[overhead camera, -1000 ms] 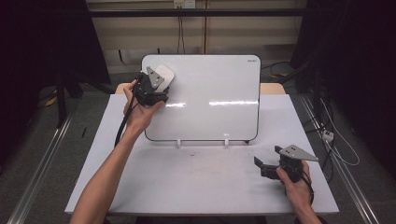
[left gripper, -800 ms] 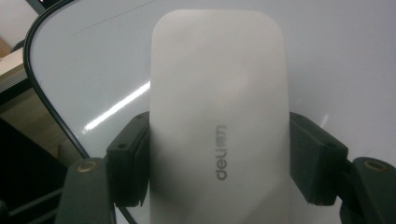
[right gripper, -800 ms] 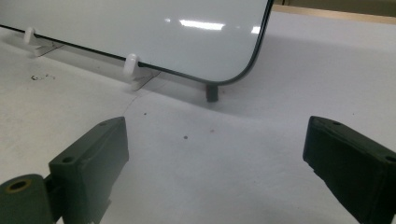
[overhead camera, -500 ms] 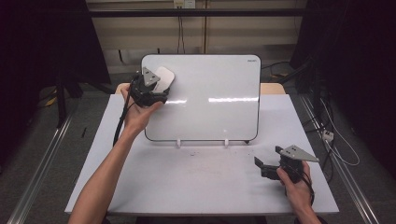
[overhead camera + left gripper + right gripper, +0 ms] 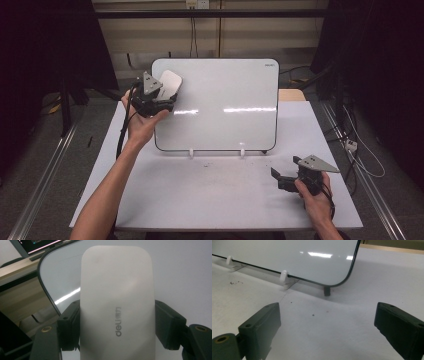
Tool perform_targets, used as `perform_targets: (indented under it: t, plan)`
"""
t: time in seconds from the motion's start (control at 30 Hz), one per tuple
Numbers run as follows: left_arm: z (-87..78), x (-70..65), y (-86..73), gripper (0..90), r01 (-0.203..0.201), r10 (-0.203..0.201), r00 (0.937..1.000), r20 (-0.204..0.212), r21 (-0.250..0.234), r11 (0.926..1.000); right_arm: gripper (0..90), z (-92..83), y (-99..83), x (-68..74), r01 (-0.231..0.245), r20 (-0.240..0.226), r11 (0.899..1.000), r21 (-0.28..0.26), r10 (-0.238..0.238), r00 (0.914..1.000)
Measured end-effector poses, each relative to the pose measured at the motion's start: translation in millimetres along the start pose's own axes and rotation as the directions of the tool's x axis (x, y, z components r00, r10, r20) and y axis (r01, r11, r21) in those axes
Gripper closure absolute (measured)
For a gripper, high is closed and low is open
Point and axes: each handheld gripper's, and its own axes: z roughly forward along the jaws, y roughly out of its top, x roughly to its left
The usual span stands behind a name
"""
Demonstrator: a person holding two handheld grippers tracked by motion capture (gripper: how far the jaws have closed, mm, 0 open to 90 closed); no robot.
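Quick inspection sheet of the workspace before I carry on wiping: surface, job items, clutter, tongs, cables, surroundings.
Surface: white table, a few dark specks near the board's feet.
Job's things: whiteboard propped upright on small white clips; white eraser, printed "deli", against the board's upper left corner.
Clutter: nothing seen beyond the specks.
Tongs: left tongs shut on the eraser, jaws pressing its two long sides; right tongs open with nothing between the jaws, held low over the table's near right part.
Cables: a black cable trails from the left tongs along the forearm; loose leads lie on the floor at right.
Surroundings: dark curtains at both sides, metal rails along the floor, pale wall behind.
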Motion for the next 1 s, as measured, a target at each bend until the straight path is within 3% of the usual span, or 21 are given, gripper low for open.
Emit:
perform_targets:
  t: [0.47, 0.73, 1.0]
  plan:
    - [-16.9, -8.8, -15.6, 31.1, -0.002, 0.001, 0.9997, -0.022, -0.027, 0.9996, 6.8, -4.1, -0.9, -0.3, 0.004, -0.001, 1.0, -0.008, -0.004, 1.0]
    - [-24.8, -12.7, -22.4, 31.2, -0.003, 0.003, 1.0, -0.001, -0.019, 0.9998, 6.8, -6.0, -0.8, -1.2, 0.0, 0.007, 1.0, -0.01, 0.001, 1.0]
    - [-34.1, -11.5, -29.7, 31.1, 0.035, -0.035, 0.9994, 0.004, -0.044, 0.9984, 6.7, -2.5, 0.7, 1.4, 0.005, 0.004, 1.0, -0.007, -0.005, 1.0]
